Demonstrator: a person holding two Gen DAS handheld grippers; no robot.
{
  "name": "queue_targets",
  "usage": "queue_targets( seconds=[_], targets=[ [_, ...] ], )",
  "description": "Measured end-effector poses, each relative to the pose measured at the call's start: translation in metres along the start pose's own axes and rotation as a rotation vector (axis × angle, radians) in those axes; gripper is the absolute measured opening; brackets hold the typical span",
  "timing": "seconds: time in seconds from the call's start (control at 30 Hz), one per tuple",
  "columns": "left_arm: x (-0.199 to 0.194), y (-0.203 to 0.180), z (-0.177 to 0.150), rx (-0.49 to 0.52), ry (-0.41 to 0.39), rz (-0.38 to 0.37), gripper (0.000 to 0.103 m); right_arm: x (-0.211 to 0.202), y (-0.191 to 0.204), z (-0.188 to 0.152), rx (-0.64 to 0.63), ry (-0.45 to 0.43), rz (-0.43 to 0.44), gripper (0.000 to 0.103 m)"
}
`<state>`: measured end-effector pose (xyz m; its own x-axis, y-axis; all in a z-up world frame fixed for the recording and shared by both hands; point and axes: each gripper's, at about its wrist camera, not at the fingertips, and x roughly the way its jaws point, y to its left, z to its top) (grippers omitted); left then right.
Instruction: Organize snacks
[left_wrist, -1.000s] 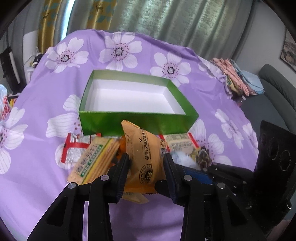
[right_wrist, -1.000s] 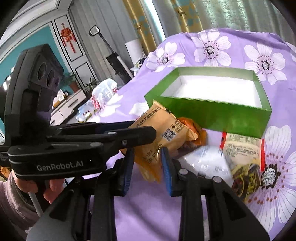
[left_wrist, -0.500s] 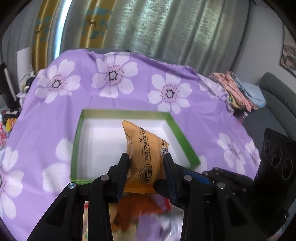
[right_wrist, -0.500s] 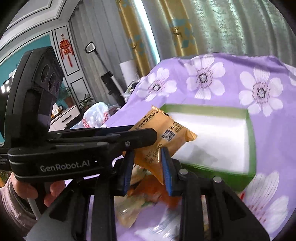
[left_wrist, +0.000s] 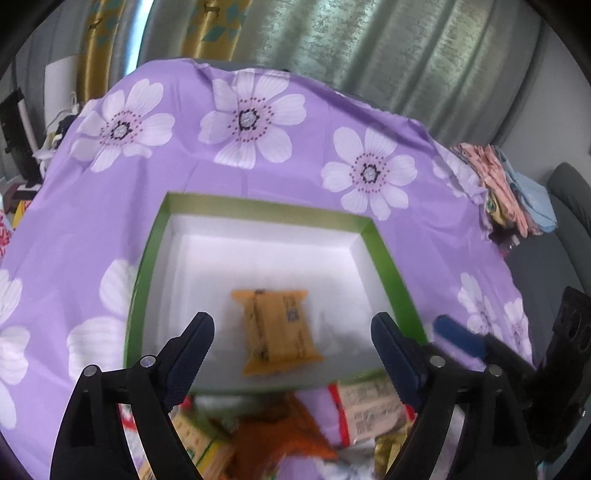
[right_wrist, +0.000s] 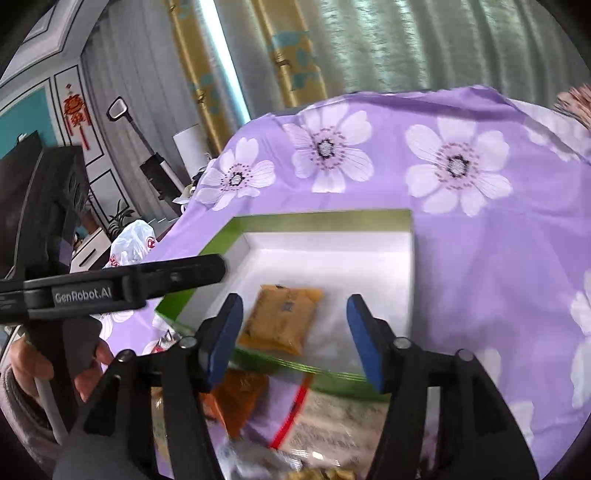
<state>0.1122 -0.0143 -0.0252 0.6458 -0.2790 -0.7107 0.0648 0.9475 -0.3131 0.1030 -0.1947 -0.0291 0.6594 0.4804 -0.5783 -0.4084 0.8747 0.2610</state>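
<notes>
An orange-tan snack packet (left_wrist: 276, 330) (right_wrist: 281, 319) lies flat on the white floor of the green box (left_wrist: 384, 251) (right_wrist: 321, 218), near its front wall. My left gripper (left_wrist: 291, 334) hangs above the box's near side; its jaws are opening and stand wide apart, clear of the packet below. My right gripper (right_wrist: 293, 314) is also opening, with nothing pressed between its blue pads; the packet lies below them in the box. The left gripper's arm (right_wrist: 122, 286) crosses the right wrist view at the left.
A heap of loose snack packets (left_wrist: 280, 439) (right_wrist: 317, 424) lies on the purple flowered cloth (left_wrist: 240, 122) just before the box. Folded clothes (left_wrist: 498, 184) sit at the table's right edge. A person's hand (right_wrist: 26, 365) holds the left gripper. Curtains hang behind.
Both grippers carried the orange packet from the heap forward over the box, then opened. The packet dropped from between them and now lies on the box floor.
</notes>
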Motion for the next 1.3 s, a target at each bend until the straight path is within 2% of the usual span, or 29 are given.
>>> queue_targets(
  seconds=[0.2, 0.47, 0.6, 0.73, 0.9, 0.97, 1.3],
  targets=[
    [-0.033, -0.001, -0.031, 0.006, -0.007, -0.013, 0.088, -0.042, -0.003, -0.026, -0.011, 0.02, -0.026, 0.065],
    [-0.067, -0.026, -0.07, 0.064, -0.022, 0.056, 0.089, -0.08, 0.003, -0.061, -0.013, 0.037, -0.03, 0.069],
    [-0.077, -0.041, -0.084, 0.093, -0.034, 0.083, 0.098, -0.09, 0.008, -0.076, -0.018, 0.056, -0.023, 0.071],
    [-0.083, -0.055, -0.096, 0.124, -0.042, 0.1, 0.098, -0.099, 0.012, -0.085, -0.018, 0.051, -0.022, 0.08],
    [-0.087, -0.071, -0.106, 0.164, -0.057, 0.141, 0.099, -0.106, 0.015, -0.095, -0.02, 0.055, -0.028, 0.084],
    [-0.087, -0.076, -0.109, 0.181, -0.06, 0.157, 0.099, -0.107, 0.016, -0.097, -0.022, 0.051, -0.023, 0.09],
    [-0.083, -0.103, -0.119, 0.264, -0.072, 0.195, 0.1, -0.11, 0.012, -0.107, -0.001, 0.038, -0.002, 0.09]
  ],
)
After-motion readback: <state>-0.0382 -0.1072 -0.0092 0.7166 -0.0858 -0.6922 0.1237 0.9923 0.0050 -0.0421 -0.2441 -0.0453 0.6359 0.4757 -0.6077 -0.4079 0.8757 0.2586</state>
